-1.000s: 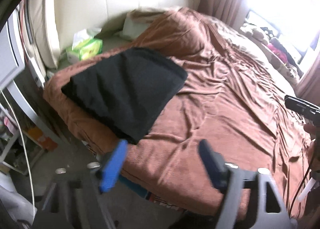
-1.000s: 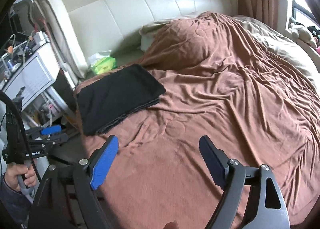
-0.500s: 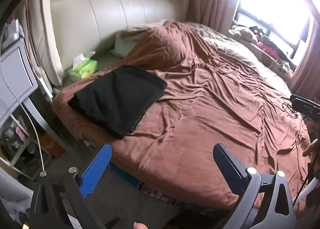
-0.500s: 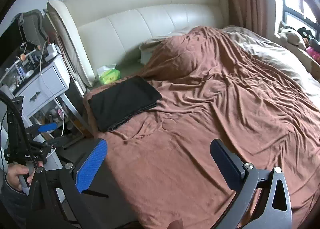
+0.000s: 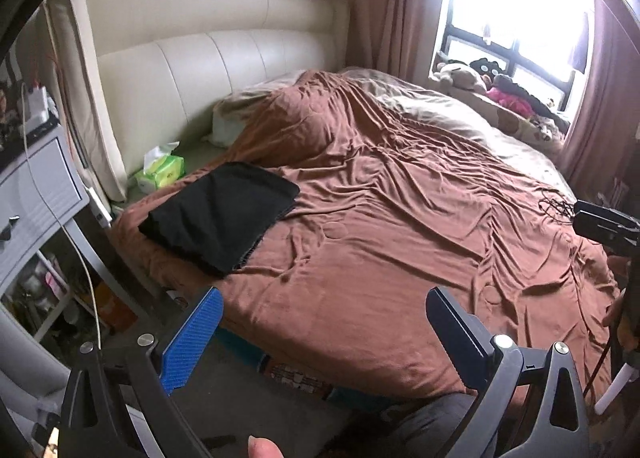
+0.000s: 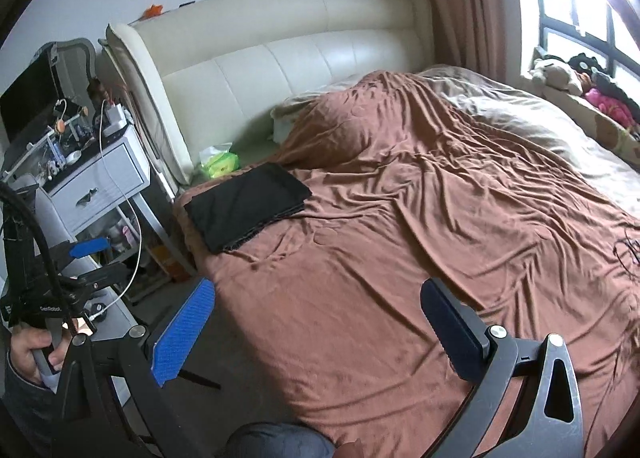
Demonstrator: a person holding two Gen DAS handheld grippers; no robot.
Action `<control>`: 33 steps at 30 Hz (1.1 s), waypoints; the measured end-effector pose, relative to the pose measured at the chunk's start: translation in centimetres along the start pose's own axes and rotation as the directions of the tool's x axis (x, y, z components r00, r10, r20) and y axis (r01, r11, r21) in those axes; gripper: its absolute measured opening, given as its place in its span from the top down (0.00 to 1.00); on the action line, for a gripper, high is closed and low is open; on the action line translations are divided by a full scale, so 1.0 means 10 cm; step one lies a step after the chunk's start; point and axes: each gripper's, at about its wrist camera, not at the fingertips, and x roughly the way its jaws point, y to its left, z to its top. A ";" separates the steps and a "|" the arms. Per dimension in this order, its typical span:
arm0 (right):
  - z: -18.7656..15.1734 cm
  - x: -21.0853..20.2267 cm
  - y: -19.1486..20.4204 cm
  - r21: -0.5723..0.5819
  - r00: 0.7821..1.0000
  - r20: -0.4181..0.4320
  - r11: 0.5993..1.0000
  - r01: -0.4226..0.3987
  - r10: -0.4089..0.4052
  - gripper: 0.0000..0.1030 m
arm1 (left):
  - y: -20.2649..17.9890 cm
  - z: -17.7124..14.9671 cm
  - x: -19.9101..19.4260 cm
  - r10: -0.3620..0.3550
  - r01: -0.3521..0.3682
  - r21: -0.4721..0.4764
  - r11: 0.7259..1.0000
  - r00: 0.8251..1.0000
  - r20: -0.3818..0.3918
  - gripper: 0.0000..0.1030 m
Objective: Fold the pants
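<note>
- Left gripper (image 5: pixel 320 332): jaws spread wide, nothing btwn them. Blue pad on one finger, dark pad on the other, both hanging over the near edge of the bed, not touching fabric.
- Right gripper (image 6: pixel 316 330): same story, jaws wide apart & empty, above the brown cover near the bed's edge.
- Pants (image 5: pixel 222 213): black, folded into a flat rectangle, lying on the brown bedspread (image 5: pixel 400 217). From the left gripper they sit ahead & to the left, well apart from the fingertips. From the right gripper, also ahead-left, farther off, near the bed corner.
- Layered edges of the fold show along the pants' near side; top surface looks smooth.
- Tissue pack (image 5: pixel 160 173), green w/ a white tissue sticking up: just beyond the pants, btwn them & the cream headboard (image 5: pixel 224 65).
- Nightstand (image 6: pixel 100 181), grey-white w/ drawer, stuff on top & a white cable hanging: left of both grippers, beside the bed.
- Person's hand (image 6: pixel 30 350) wraps the left gripper's handle, seen at the far left of the right-wrist view.
- Window (image 5: pixel 516 17) w/ plush toys on the sill: far ahead-right of both tools. Curtains either side.
- Bedspread wrinkled all over, humped over pillows up by the headboard; paler bedding on the window side.
</note>
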 end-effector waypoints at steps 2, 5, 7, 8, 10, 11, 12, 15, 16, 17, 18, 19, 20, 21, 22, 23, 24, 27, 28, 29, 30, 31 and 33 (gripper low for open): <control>-0.08 -0.11 0.01 0.001 1.000 0.007 1.000 0.014 -0.014 0.00 | -0.07 -0.04 -0.07 -0.008 0.008 0.008 1.000 1.000 0.008 0.00; -0.23 -0.29 0.03 0.014 1.000 0.015 1.000 0.022 -0.023 0.00 | -0.15 -0.12 -0.17 -0.031 0.030 0.020 0.999 0.999 0.017 0.01; -0.32 -0.39 0.03 0.021 1.000 0.016 1.000 0.022 -0.023 0.00 | -0.23 -0.17 -0.26 -0.039 0.038 0.033 0.999 0.999 0.036 0.01; -0.35 -0.43 0.03 0.025 1.000 0.017 0.999 0.023 -0.023 0.00 | -0.25 -0.20 -0.31 -0.045 0.043 0.036 0.998 0.998 0.048 0.01; -0.45 -0.54 0.05 0.024 0.999 0.020 0.999 0.040 -0.040 0.00 | -0.29 -0.24 -0.38 -0.051 0.049 0.035 0.998 0.997 0.065 0.00; -0.47 -0.57 0.05 0.020 0.999 0.021 0.999 0.042 -0.042 0.00 | -0.31 -0.28 -0.42 -0.050 0.048 0.035 0.998 0.996 0.068 0.01; -0.51 -0.61 0.06 0.018 0.999 0.022 0.999 0.045 -0.045 0.00 | -0.33 -0.31 -0.44 -0.051 0.049 0.038 0.998 0.996 0.070 0.01; -0.65 -0.75 0.11 0.017 0.998 0.028 0.998 0.053 -0.053 0.00 | -0.43 -0.42 -0.52 -0.045 0.040 0.057 0.998 0.996 0.078 0.01; -0.67 -0.78 0.12 0.016 0.998 0.031 0.998 0.053 -0.053 0.00 | -0.45 -0.46 -0.54 -0.044 0.039 0.058 0.998 0.996 0.081 0.01; -0.72 -0.83 0.14 0.013 0.998 0.036 0.998 0.055 -0.055 0.00 | -0.47 -0.50 -0.57 -0.046 0.041 0.055 0.998 0.995 0.087 0.01; -0.76 -0.86 0.15 0.012 0.997 0.038 0.998 0.062 -0.063 0.00 | -0.48 -0.54 -0.59 -0.053 0.048 0.050 0.998 0.994 0.094 0.01; -0.80 -0.90 0.17 0.010 0.996 0.038 0.996 0.083 -0.084 0.00 | -0.50 -0.57 -0.61 -0.059 0.054 0.045 0.998 0.993 0.100 0.01; -0.84 -0.95 0.19 0.010 0.994 0.044 0.995 0.101 -0.101 0.00 | -0.51 -0.60 -0.62 -0.060 0.056 0.042 0.998 0.993 0.104 0.01; -0.87 -0.99 0.21 0.004 0.993 0.049 0.994 0.112 -0.112 0.00 | -0.53 -0.62 -0.64 -0.061 0.057 0.041 0.998 0.992 0.108 0.01; -0.90 -1.01 0.25 -0.003 0.991 0.052 0.992 0.127 -0.127 0.00 | -0.55 -0.65 -0.67 -0.070 0.066 0.044 0.997 0.991 0.117 0.01; -0.93 -1.03 0.27 -0.006 0.988 0.056 0.990 0.143 -0.143 0.00 | -0.57 -0.67 -0.69 -0.072 0.067 0.046 0.997 0.990 0.122 0.01; -0.97 -1.07 0.29 -0.001 0.986 0.060 0.988 0.153 -0.153 0.00 | -0.59 -0.70 -0.73 -0.077 0.070 0.050 0.996 0.988 0.132 0.01; -1.08 -1.17 0.34 0.018 0.984 0.076 0.987 0.160 -0.161 0.00 | -0.65 -0.77 -0.84 -0.094 0.086 0.055 0.995 0.982 0.163 0.00; -1.12 -1.21 0.34 0.027 0.982 0.084 0.986 0.166 -0.168 0.00 | -0.68 -0.80 -0.89 -0.099 0.090 0.062 0.994 0.980 0.175 0.00; -1.17 -1.25 0.34 0.036 0.981 0.090 0.985 0.171 -0.174 0.00 | -0.70 -0.83 -0.91 -0.104 0.093 0.069 0.993 0.979 0.177 0.01; -1.23 -1.28 0.35 0.042 0.980 0.097 0.984 0.173 -0.176 0.00 | -0.73 -0.86 -0.93 -0.108 0.096 0.074 0.993 0.978 0.179 0.00; -1.29 -1.32 0.36 0.052 0.977 0.106 0.982 0.179 -0.184 0.00 | -0.76 -0.90 -0.97 -0.107 0.093 0.081 0.992 0.977 0.184 0.01; -1.42 -1.40 0.38 0.064 0.973 0.120 0.980 0.190 -0.196 0.00 | -0.81 -0.98 -1.01 -0.107 0.090 0.098 0.991 0.976 0.190 0.01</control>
